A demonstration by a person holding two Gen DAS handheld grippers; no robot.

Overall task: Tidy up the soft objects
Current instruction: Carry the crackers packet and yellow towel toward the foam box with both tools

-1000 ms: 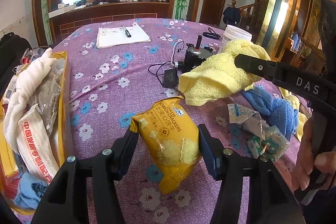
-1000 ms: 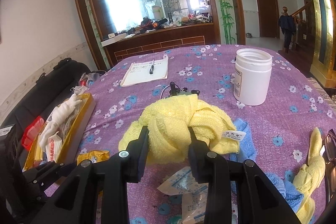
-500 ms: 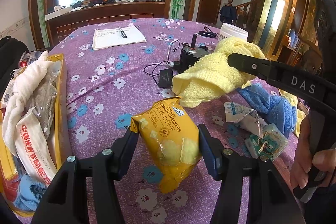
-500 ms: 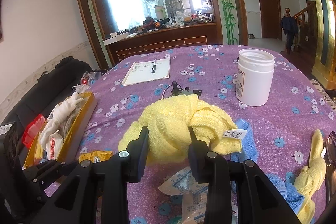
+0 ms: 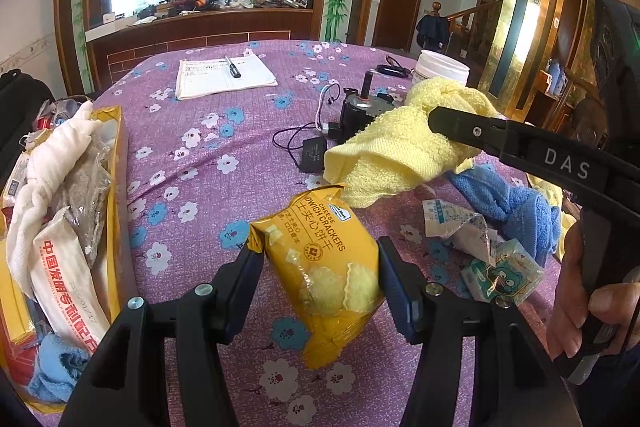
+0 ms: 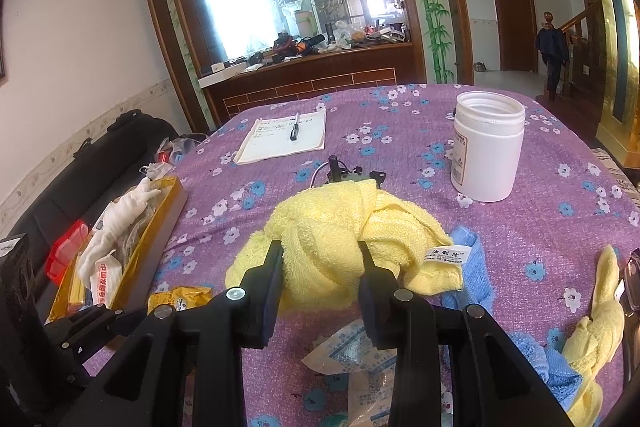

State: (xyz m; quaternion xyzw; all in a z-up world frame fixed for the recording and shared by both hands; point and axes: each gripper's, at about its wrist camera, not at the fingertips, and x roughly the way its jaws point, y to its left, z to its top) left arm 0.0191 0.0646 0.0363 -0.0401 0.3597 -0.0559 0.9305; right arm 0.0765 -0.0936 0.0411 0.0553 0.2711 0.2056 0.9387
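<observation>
Left gripper (image 5: 320,287): my fingers are clamped on the cheese sandwich crackers packet (image 5: 320,267), one pad on each long edge, packet held clear of the purple floral tablecloth (image 5: 192,163) at lower centre of the left wrist view.
Right gripper (image 6: 320,271): my fingers are pinched on a bunched fold of the yellow towel (image 6: 340,247), centre of the right wrist view; its lower folds look to rest on the cloth.
Packet axis: long axis runs from lower centre toward upper left, tilted; the crimped top end points up and away from me, the lower end sags toward the camera.
Towel axis: crumpled, no clear long axis; the white care label (image 6: 446,255) hangs off its right side.
Done so far: the yellow box (image 5: 114,187) at the left edge already holds a white cloth (image 5: 60,155), a red-lettered white packet (image 5: 68,287) and a light blue cloth (image 5: 56,367).
Left to do: blue towel (image 5: 508,203) just right of the yellow one, a second yellow cloth (image 6: 600,315) at lower right, torn snack wrappers (image 5: 480,251) between them, plus both items I hold.
Judgement: roughly midway; several soft pieces lie unsorted.
Not task items: white jar (image 6: 488,147), notepad with pen (image 6: 284,139), small motor with wires (image 5: 356,115).
</observation>
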